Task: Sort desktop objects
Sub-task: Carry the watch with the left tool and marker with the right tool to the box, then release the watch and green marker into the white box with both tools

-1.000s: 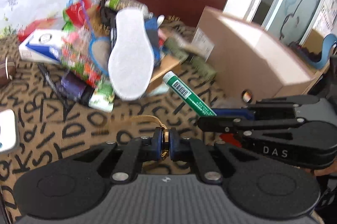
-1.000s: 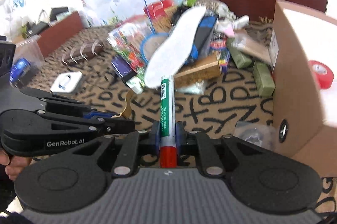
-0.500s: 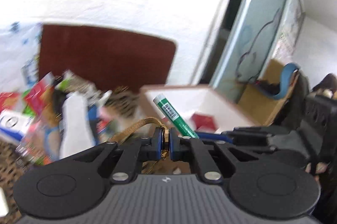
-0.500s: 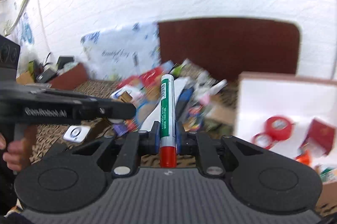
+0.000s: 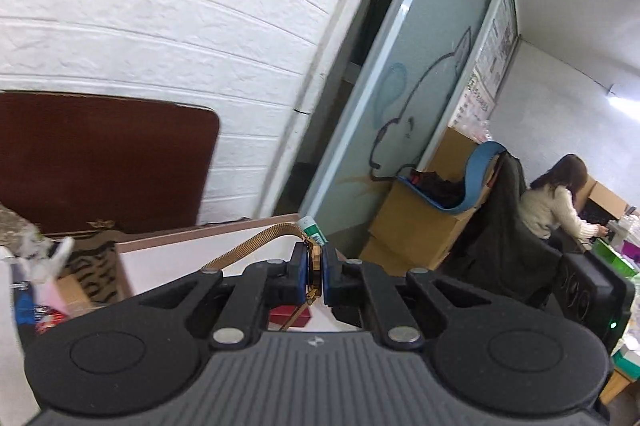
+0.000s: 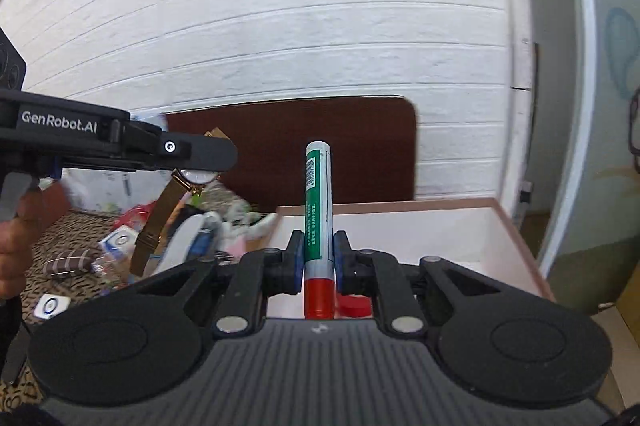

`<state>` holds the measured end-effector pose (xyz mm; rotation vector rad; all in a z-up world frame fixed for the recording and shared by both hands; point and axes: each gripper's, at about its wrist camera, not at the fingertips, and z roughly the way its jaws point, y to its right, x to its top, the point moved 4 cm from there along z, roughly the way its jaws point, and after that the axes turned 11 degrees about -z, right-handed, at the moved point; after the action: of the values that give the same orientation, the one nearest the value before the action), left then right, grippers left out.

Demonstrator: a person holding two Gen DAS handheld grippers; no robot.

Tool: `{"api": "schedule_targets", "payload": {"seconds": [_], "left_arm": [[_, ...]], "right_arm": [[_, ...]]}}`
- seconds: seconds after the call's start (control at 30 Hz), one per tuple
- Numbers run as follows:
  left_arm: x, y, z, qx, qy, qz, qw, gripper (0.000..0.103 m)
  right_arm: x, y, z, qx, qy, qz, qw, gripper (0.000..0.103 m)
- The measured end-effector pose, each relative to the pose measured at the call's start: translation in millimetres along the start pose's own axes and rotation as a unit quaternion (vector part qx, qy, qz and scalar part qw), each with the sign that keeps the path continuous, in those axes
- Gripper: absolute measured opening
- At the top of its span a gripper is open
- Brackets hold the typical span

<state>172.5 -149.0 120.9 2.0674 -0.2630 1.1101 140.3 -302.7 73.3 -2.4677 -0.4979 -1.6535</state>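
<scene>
One watch [image 6: 196, 178], one marker [image 6: 317, 214], one box [image 6: 516, 238], two grippers [image 6: 315, 258]

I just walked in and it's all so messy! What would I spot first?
First, the green marker with a red end, sticking straight up, pinched in the right gripper in front of the open box. Next, the gold watch held in the left gripper, its band dangling above the heap of clutter left of the box.
</scene>
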Motion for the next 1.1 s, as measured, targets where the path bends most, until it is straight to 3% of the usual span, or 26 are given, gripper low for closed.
{"api": "schedule_targets", "payload": {"seconds": [0.17,0.43,0.67,0.97,1.03,1.07,1.1], "left_arm": [[-12,0,44,-0.004,-0.033,0.000,0.9995,0.005],[-48,-44,105,0.046,-0.105,-0.022,0.9932,0.005],[-65,-72,132,0.085,-0.153,-0.022,0.9844,0.005],[-77,-81,148,0.097,-0.186,-0.010,0.9778,0.006],[-77,-81,148,0.100,-0.182,-0.009,0.9782,0.013],[-76,-81,147,0.096,-0.180,-0.009,0.9789,0.032],[-74,-80,145,0.092,-0.178,-0.010,0.9797,0.059]], "right_arm": [[-21,34,19,-0.023,-0.034,0.016,0.999,0.013],[-68,47,66,-0.012,-0.114,0.028,0.993,0.013],[-89,42,97,0.000,-0.181,-0.010,0.983,0.013],[-96,38,116,0.020,-0.241,-0.048,0.969,0.013],[-99,36,118,0.030,-0.252,-0.049,0.966,0.013],[-100,35,119,0.033,-0.254,-0.049,0.965,0.014],[-99,35,118,0.031,-0.253,-0.050,0.966,0.016]]}}
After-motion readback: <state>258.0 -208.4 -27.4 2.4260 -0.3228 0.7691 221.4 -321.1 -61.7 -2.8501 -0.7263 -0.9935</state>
